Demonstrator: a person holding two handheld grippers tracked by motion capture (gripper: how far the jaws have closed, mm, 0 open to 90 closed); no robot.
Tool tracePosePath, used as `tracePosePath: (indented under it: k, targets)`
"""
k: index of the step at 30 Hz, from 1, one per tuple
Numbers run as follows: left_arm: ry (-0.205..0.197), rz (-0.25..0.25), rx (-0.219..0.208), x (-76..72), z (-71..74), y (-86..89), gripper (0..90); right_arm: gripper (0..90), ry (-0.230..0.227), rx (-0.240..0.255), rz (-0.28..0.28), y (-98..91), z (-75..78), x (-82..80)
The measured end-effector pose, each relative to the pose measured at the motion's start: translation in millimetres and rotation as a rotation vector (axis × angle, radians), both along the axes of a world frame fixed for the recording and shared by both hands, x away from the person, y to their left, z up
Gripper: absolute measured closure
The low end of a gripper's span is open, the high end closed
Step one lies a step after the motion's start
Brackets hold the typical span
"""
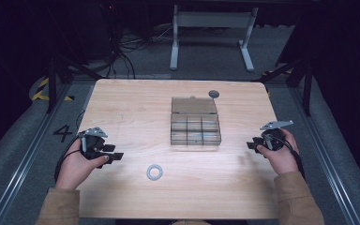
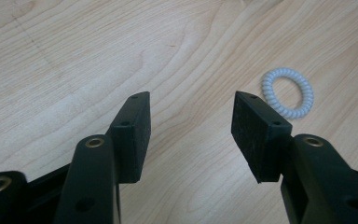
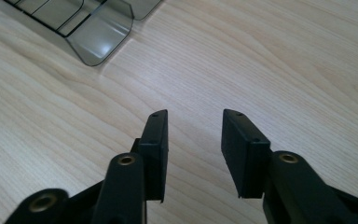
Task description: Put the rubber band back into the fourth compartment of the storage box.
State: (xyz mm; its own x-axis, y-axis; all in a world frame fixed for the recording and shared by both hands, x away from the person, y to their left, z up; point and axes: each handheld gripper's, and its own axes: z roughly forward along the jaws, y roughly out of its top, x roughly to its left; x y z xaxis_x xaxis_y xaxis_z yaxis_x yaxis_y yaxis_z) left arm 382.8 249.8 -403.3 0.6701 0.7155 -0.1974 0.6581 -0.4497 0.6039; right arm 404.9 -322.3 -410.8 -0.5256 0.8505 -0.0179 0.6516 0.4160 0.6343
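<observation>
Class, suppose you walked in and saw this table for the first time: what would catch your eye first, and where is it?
Probably the clear compartment box at the middle of the wooden table, lid open toward the far side. Next, the pale coiled ring lying alone near the front edge, apart from the box. The left gripper and right gripper flank them with open, empty jaws.

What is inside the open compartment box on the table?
The compartment box looks empty in the high view: only dividers show. Small items could be missed at this size. Its lid lies open behind.
</observation>
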Motion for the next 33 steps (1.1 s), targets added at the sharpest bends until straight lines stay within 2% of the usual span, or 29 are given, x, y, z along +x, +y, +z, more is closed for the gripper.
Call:
tracePosePath:
  k: [2,5,8,9,10,14,15,16,18,21,22,23,24,27,33]
  targets:
    - [0.002,-0.010,0.010,-0.5,0.1,-0.4,48.9,65.0,0.003,0.014,0.014,4.0,-1.0,0.0]
    - [0.002,-0.019,0.006,-1.2,0.2,-1.7,49.3,63.2,-0.017,0.024,0.034,7.6,-3.3,0.5]
    - [0.009,-0.069,0.016,-2.9,0.8,-7.5,50.4,62.4,-0.031,0.044,0.046,8.8,-5.1,0.0]
    - [0.009,-0.069,0.016,-2.9,0.8,-7.5,50.4,62.6,-0.011,0.063,0.031,9.3,-5.8,-0.9]
    - [0.007,-0.076,0.021,-3.5,1.3,-9.7,50.4,62.6,-0.011,0.063,0.031,9.3,-5.8,-0.9]
    - [-0.037,-0.062,0.025,-6.2,4.7,-17.2,49.2,63.0,0.045,0.090,0.009,9.2,-7.4,-3.7]
    - [-0.059,-0.071,0.029,-7.0,5.5,-18.6,48.4,63.4,0.039,0.092,0.014,8.9,-7.8,-4.0]
    - [-0.062,-0.081,0.031,-8.0,6.4,-20.0,47.8,63.4,0.038,0.094,0.013,8.9,-7.7,-4.8]
    - [-0.043,-0.075,0.014,-9.4,7.9,-22.4,46.9,63.8,0.034,0.097,0.020,9.7,-6.7,-6.6]
    - [-0.055,-0.090,0.008,-10.6,10.3,-27.2,45.7,63.8,0.031,0.101,0.024,10.7,-6.2,-7.6]
    - [-0.062,-0.100,0.010,-10.3,10.6,-28.6,45.7,63.6,0.030,0.102,0.027,11.4,-6.0,-8.1]
    - [-0.056,-0.102,0.010,-10.2,10.6,-29.8,46.1,63.3,0.024,0.107,0.034,12.4,-6.4,-8.3]
    - [-0.031,-0.102,0.009,-10.6,11.7,-32.9,46.4,63.2,0.018,0.104,0.043,12.7,-6.8,-8.4]
    - [-0.026,-0.093,0.026,-10.7,15.1,-36.4,45.2,63.1,0.024,0.107,0.051,14.7,-7.5,-10.1]
    - [-0.012,-0.144,0.029,-13.0,16.9,-49.1,45.0,63.1,0.028,0.115,0.065,18.7,-8.4,-13.5]
